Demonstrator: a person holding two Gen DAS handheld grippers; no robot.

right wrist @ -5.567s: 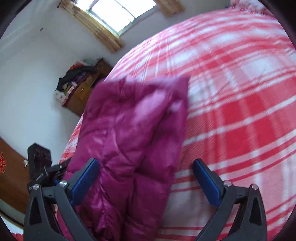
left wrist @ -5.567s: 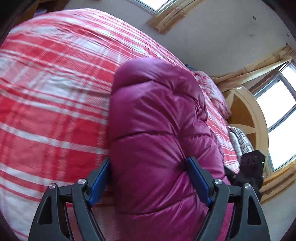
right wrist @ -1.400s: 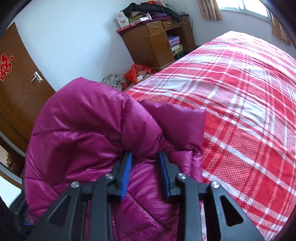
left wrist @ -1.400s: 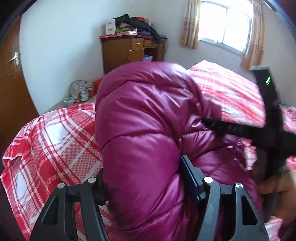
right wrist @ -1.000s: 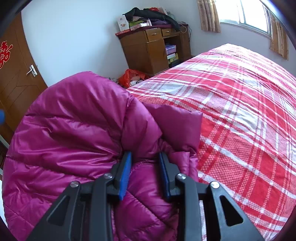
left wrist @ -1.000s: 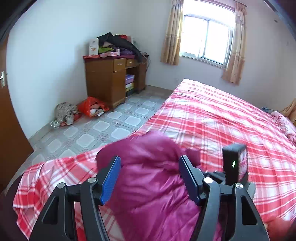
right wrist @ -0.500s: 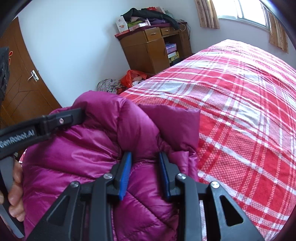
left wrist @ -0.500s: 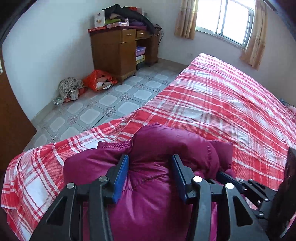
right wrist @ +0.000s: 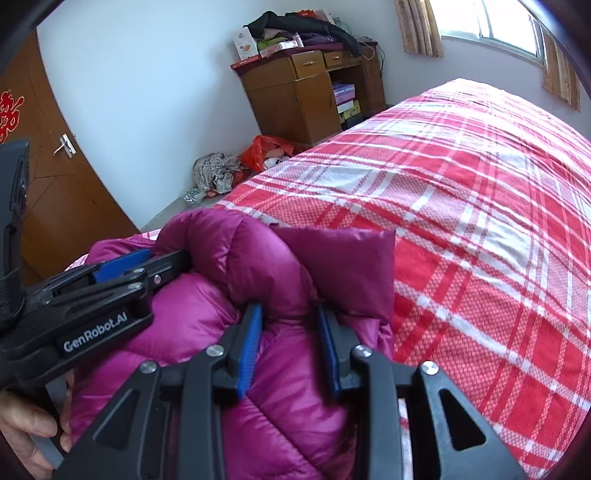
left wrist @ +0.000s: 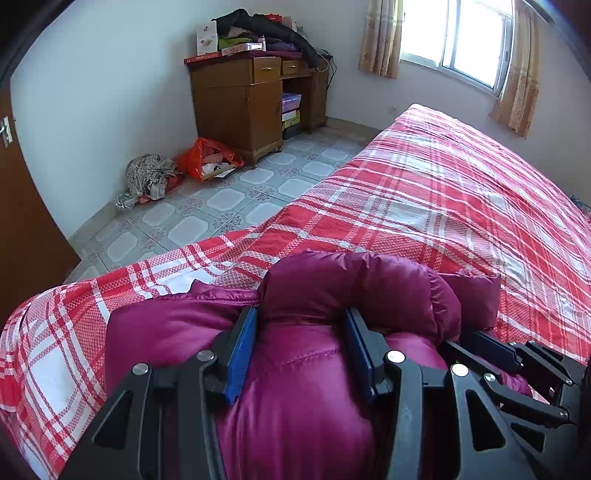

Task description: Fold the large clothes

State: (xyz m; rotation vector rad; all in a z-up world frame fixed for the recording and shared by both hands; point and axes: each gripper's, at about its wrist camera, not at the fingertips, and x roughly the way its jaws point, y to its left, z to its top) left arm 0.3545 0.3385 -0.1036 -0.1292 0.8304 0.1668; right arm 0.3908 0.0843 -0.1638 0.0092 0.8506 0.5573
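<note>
where one jacket (left wrist: 295, 398) lies, two grippers pinch it.

A bed (left wrist: 443, 199) covered in a red-and-white plaid sheet fills the right and lower part of both views. Beyond its foot lies a pale tiled floor (left wrist: 207, 206) with patterned squares. Against the white wall stands a brown wooden cabinet with drawers (left wrist: 243, 103), and its top is piled with dark clothes (left wrist: 266, 27) and a few boxes (left wrist: 207, 35). Coloured boxes are stacked in its open recess (left wrist: 291, 107). On the floor just beside it sit an orange plastic bag (left wrist: 207, 158) and a grey crumpled bundle (left wrist: 147, 177), possibly cloth. A window with beige curtains (left wrist: 454, 37) lights the far wall. A brown door with a metal handle (right wrist: 64, 147) stands at the left.
</note>
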